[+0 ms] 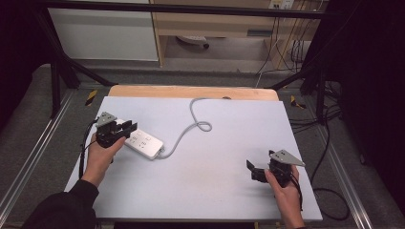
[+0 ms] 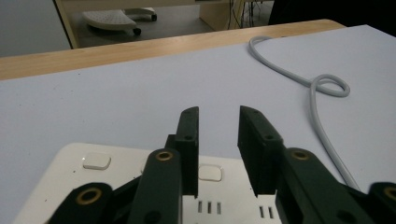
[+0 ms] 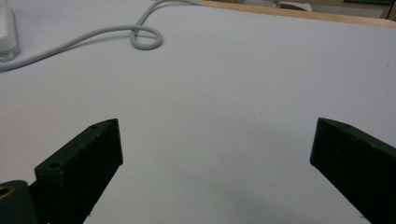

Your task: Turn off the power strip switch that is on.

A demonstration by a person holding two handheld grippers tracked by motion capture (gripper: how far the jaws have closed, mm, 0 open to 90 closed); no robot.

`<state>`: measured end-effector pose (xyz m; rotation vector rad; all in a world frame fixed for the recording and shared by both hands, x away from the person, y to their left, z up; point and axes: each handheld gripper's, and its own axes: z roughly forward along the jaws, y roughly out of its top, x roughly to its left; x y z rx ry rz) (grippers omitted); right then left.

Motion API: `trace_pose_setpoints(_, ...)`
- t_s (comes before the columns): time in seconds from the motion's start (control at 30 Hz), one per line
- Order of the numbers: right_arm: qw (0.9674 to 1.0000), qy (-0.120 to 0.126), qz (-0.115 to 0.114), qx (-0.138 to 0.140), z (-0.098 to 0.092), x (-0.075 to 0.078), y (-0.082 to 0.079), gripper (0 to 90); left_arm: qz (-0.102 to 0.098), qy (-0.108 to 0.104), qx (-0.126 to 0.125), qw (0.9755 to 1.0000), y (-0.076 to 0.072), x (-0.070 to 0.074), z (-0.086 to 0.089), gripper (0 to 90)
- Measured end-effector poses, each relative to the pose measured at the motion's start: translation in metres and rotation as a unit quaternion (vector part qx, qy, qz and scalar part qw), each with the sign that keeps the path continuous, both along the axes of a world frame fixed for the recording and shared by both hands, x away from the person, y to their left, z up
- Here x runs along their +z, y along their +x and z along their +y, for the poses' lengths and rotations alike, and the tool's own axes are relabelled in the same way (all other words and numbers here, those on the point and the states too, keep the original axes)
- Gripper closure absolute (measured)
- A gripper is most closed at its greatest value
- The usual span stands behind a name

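Note:
A white power strip (image 1: 143, 142) lies on the pale mat at the left, its grey cable (image 1: 193, 121) curling into a small loop toward the table's far side. My left gripper (image 1: 128, 128) is over the strip's left end. In the left gripper view its jaws (image 2: 218, 112) stand a narrow gap apart above the strip (image 2: 70, 172), near its square buttons, with nothing pinched between them. My right gripper (image 1: 252, 169) rests low at the mat's right front. Its jaws (image 3: 217, 128) are spread wide over bare mat, with the cable loop (image 3: 140, 35) farther off.
The pale mat (image 1: 215, 143) covers a wooden table whose far edge (image 1: 191, 91) shows beyond it. Black frame posts stand at both sides. Dark cables trail on the floor at the right (image 1: 329, 143). A cabinet and a chair base sit behind the table.

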<state>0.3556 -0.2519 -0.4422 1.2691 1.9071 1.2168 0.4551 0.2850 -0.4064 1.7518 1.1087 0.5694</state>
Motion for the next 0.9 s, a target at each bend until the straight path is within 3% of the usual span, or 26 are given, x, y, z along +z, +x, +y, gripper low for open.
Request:
trace_pose_setpoints(0.33,1.0000,0.001,0.001,-0.001,0.000,0.000,0.000,2.8,0.008,-0.003,-0.011,0.9999,0.002,-0.005,0.000,84.8)
trace_pose_setpoints(0.9,1.0000,0.002,0.001,-0.001,0.000,0.000,0.000,2.8,0.021,0.012,-0.012,0.9996,0.005,-0.014,0.002,90.0)
